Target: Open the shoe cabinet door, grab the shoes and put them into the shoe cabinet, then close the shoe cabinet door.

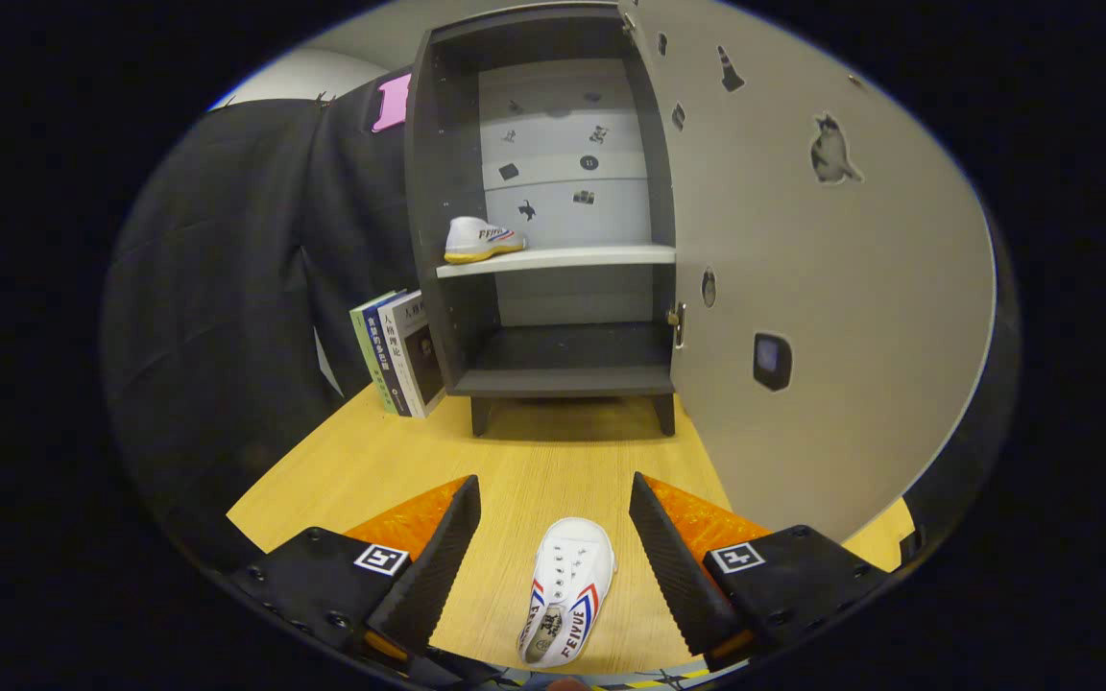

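A small white shoe (567, 587) with red and blue stripes lies on the wooden table between my fingers, toe pointing toward the cabinet. My gripper (554, 509) is open, its fingers standing wide on either side of the shoe without touching it. Beyond them stands the dark shoe cabinet (553, 240). Its door (803, 269) is swung open to the right. A second white shoe (482, 240) with a yellow sole rests on the left end of the light middle shelf (572, 258). The bottom compartment holds nothing.
A few books (399, 350) lean upright against the cabinet's left side. Black cloth hangs to the left behind them. The open door, with stickers on its inner face, reaches close to my right finger. The wooden table (534, 461) stretches from the cabinet to my fingers.
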